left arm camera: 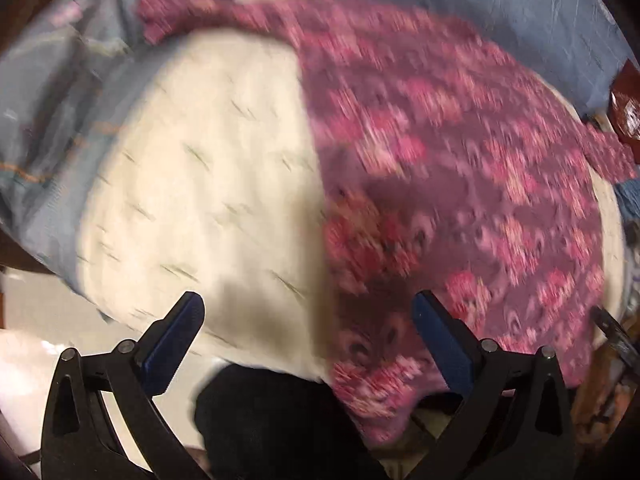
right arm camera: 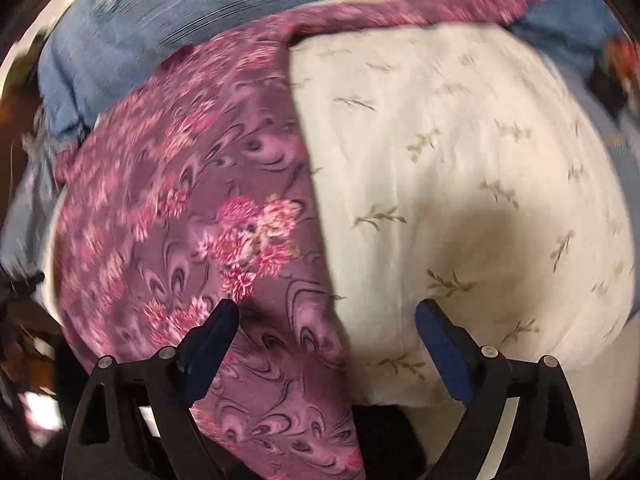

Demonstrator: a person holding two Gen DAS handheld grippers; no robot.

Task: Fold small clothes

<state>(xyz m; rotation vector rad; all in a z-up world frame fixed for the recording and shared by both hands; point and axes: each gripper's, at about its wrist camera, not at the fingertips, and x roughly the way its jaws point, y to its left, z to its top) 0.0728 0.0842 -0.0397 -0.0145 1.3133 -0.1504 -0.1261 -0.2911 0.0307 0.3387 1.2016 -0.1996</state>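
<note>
A purple garment with pink flowers (left arm camera: 440, 168) lies spread over the right part of a cream cushion (left arm camera: 208, 176); its near end hangs over the cushion's front edge. In the right wrist view the garment (right arm camera: 192, 208) covers the left part of the cushion (right arm camera: 460, 168). My left gripper (left arm camera: 308, 312) is open and empty, above the cushion's front edge where the garment's left edge runs. My right gripper (right arm camera: 326, 318) is open and empty, straddling the garment's right edge near the front. Both views are motion-blurred.
Blue bedding (left arm camera: 480, 4) lies behind and around the cushion, also in the right wrist view (right arm camera: 168, 20). A dark cloth or trouser leg (left arm camera: 272, 420) is below the cushion's front. A reddish-brown object (left arm camera: 626, 104) sits at the far right.
</note>
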